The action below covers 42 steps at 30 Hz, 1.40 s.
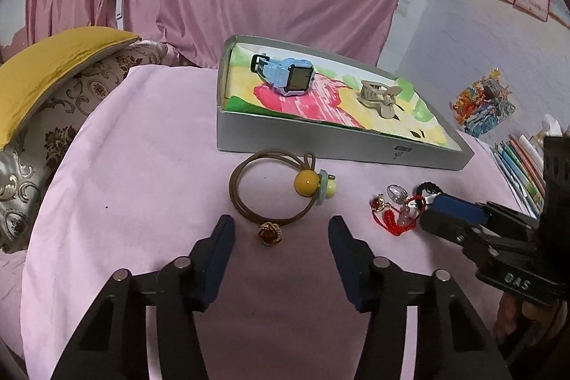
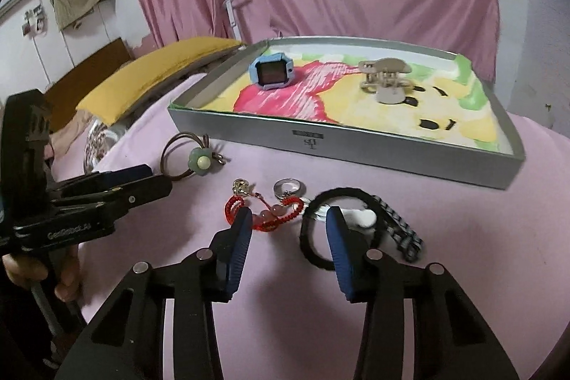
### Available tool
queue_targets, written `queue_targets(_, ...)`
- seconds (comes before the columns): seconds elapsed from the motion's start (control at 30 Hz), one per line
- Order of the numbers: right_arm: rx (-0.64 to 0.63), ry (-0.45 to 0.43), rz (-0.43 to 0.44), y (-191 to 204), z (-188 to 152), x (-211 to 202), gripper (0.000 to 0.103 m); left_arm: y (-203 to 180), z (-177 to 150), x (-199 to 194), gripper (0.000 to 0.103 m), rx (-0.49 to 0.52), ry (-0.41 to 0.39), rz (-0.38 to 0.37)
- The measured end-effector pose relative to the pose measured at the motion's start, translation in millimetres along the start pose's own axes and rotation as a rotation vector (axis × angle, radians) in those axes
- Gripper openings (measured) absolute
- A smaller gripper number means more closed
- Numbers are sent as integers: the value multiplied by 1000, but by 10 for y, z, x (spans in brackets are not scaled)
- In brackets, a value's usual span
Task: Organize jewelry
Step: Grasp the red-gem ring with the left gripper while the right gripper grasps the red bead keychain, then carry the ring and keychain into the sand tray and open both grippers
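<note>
A: How are the claws set?

B: The left gripper (image 1: 281, 237) is spread wide with nothing held; an amber ring (image 1: 269, 233) is seen between its fingers, in front of the grey box (image 1: 320, 145). The right gripper (image 2: 288, 227) is likewise parted and empty, over a red cord bracelet (image 2: 270, 216).

A: And the box?

B: Two things are kept in it: one blue watch (image 1: 285, 75) and one beige hair claw (image 1: 379, 95), laid on a painted sheet.

A: Outside it?

B: In front of the box, on the pink cloth (image 1: 124, 166), are found one brown hair tie (image 1: 263, 194) with yellow and green beads, one silver ring (image 2: 288, 188), and one black hair band (image 2: 320, 237).
</note>
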State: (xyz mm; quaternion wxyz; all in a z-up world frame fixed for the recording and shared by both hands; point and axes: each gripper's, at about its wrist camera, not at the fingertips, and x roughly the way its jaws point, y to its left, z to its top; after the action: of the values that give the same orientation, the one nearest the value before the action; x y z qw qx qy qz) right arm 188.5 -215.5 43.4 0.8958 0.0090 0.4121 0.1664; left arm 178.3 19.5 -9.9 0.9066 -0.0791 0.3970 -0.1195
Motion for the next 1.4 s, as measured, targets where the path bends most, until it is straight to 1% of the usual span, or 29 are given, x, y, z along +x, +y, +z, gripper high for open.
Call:
queue_targets(0.07,12,27,18,1,27,60,30,-6,10,11,44,9,1,7)
queue_targets(0.13,18,46,19,2,38,99,30,-10,18,18,40,16,1,16)
queue_targets(0.2,20,55,19,6,37,121,29,-19,22,23,31,24,3,26)
queue_targets(0.23,22,56,19,4,42,126,29,-24,22,23,29,26,3,26)
queue_targets(0.33,37,61,21,-15,60,142,25,-36,13,27,20,33,6,28)
queue_targets(0.37,43,61,24,-22,65,148,23,-41,3,35,12,35,11,26)
queue_targets(0.47,59,59,24,-46,64,147,6,-46,-10,21,12,35,12,19)
queue_targets(0.6,47,22,19,-22,12,50,5,-81,-58,-21,12,34,10,-3)
queue_targets(0.7,56,-11,34,-36,-51,-61,4,-128,-88,-81,12,37,-6,-18)
queue_targets(0.77,63,-60,53,-44,-81,-180,4,-166,-97,-137,12,38,-28,-33)
queue_targets(0.87,44,-120,48,-19,-71,-338,4,-244,-79,-253,12,42,-89,-55)
queue_targets(1.0,11,-209,54,31,7,-537,4,-352,27,-448,12,35,-232,-61)
queue_targets(1.03,5,-246,61,44,45,-596,4,-387,67,-498,12,39,-279,-58)
queue_targets(1.13,-8,-338,67,67,140,-729,4,-465,196,-589,12,64,-373,-32)
queue_targets(1.17,-13,-371,65,78,173,-772,4,-500,265,-630,12,80,-423,-21)
queue_targets(1.2,-22,-417,63,86,206,-823,4,-526,317,-650,12,93,-457,-12)
queue_targets(1.27,-42,-503,42,102,310,-899,4,-563,408,-682,12,106,-503,-4)
queue_targets(1.33,-55,-567,32,110,388,-947,4,-585,517,-685,12,114,-550,-7)
queue_targets(1.37,-68,-611,19,117,453,-969,4,-603,588,-669,12,126,-577,0)
queue_targets(1.4,-74,-637,4,116,494,-969,4,-615,636,-656,12,134,-593,6)
